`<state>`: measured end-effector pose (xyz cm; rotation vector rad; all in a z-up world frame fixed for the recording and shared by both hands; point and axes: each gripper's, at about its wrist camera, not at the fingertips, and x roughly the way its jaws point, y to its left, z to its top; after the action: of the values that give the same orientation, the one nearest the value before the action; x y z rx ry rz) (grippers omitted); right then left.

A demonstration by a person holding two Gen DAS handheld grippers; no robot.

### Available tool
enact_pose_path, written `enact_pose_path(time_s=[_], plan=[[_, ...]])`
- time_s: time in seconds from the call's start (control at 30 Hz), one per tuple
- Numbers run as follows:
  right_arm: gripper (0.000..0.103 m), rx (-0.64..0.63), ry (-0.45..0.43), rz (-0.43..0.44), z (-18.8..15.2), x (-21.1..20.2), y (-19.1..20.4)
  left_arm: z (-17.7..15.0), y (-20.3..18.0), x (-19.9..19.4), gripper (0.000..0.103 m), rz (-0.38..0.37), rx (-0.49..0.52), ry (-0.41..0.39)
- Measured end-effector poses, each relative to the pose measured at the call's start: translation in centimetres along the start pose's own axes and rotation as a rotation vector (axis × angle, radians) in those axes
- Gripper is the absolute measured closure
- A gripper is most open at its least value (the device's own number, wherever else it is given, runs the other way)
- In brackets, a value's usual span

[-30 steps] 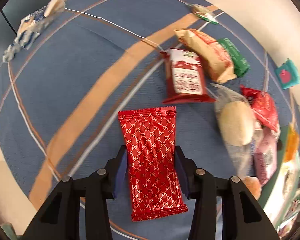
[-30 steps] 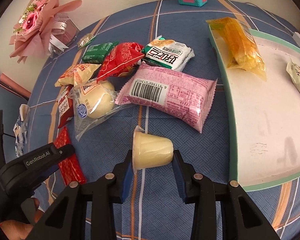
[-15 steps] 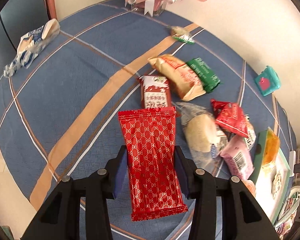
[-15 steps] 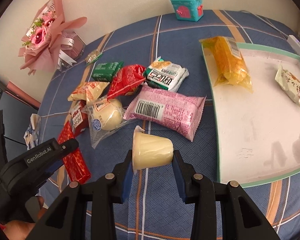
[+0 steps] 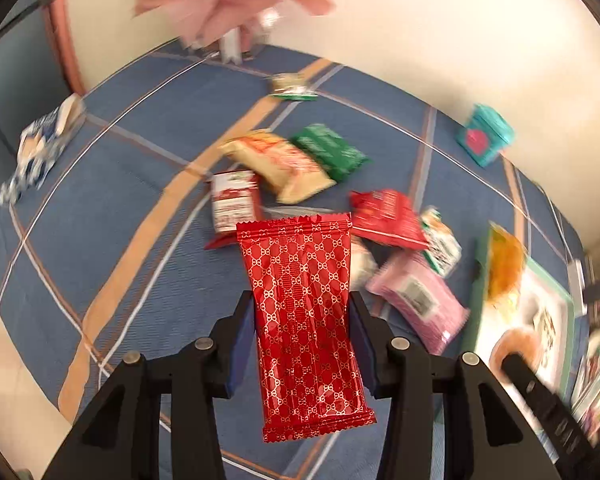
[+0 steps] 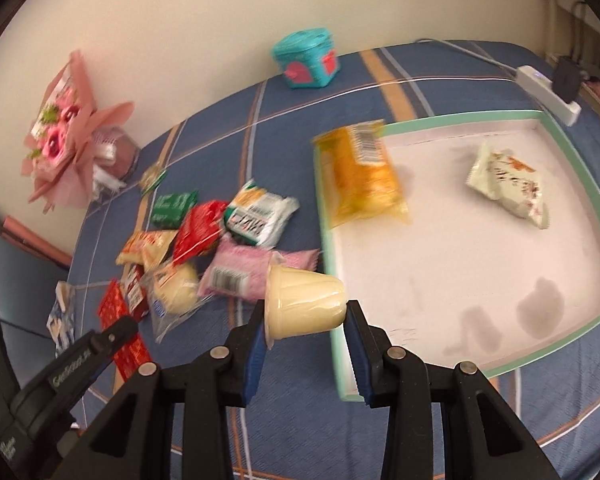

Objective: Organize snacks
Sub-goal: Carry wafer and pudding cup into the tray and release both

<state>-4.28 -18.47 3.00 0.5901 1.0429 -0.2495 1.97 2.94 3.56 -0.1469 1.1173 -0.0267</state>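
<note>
- The left gripper (image 5: 302,322) is clamping a red wrapped snack (image 5: 304,320) between its two fingers, and the packet is standing lengthwise, above the blue checked tablecloth (image 5: 120,184).
- The right gripper (image 6: 306,330) is squeezing a pale yellow jelly cup (image 6: 306,304), which is lying on its side with the wide end pointing to the left of the picture.
- In the right wrist view this cup is hanging just over the left rim of the white tray (image 6: 460,280) with a green edge.
- Inside the tray an orange packet (image 6: 360,176) is lying near the far left corner, partly over the rim, and a white packet (image 6: 508,184) is lying further right.
- A heap of snacks is lying on the cloth left of the tray: a pink packet (image 6: 236,276), a white and green packet (image 6: 260,216), a red bag (image 6: 200,232), a green packet (image 6: 174,210) and a bun in clear wrap (image 6: 176,292).
- In the same view the left gripper is showing at the lower left, beside the heap.
- A teal box (image 6: 308,58) is standing near the wall, and a pink bouquet (image 6: 68,140) is leaning at the far left.
- A white power strip (image 6: 548,94) is lying beyond the tray.
</note>
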Motion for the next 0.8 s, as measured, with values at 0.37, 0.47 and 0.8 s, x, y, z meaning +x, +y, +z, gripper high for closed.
enact_pose_path(time_s=[0.37,0.47,0.8], plan=[[0.063,0.289,-0.065,-0.135,2.7,-2.3,-11.2,-4.7,-10.5,-1.0,0.057,-0.072,0.357,-0.023],[0.063,0.339,-0.103,-0.219,3.0,-3.5,-14.0,-6.1,-13.0,-1.3,0.057,-0.105,0.433,-0.03],[0.065,0.43,-0.086,-0.265,2.9,-3.1,-18.3,-8.1,-17.4,-0.3,0.057,-0.16,0.533,-0.017]])
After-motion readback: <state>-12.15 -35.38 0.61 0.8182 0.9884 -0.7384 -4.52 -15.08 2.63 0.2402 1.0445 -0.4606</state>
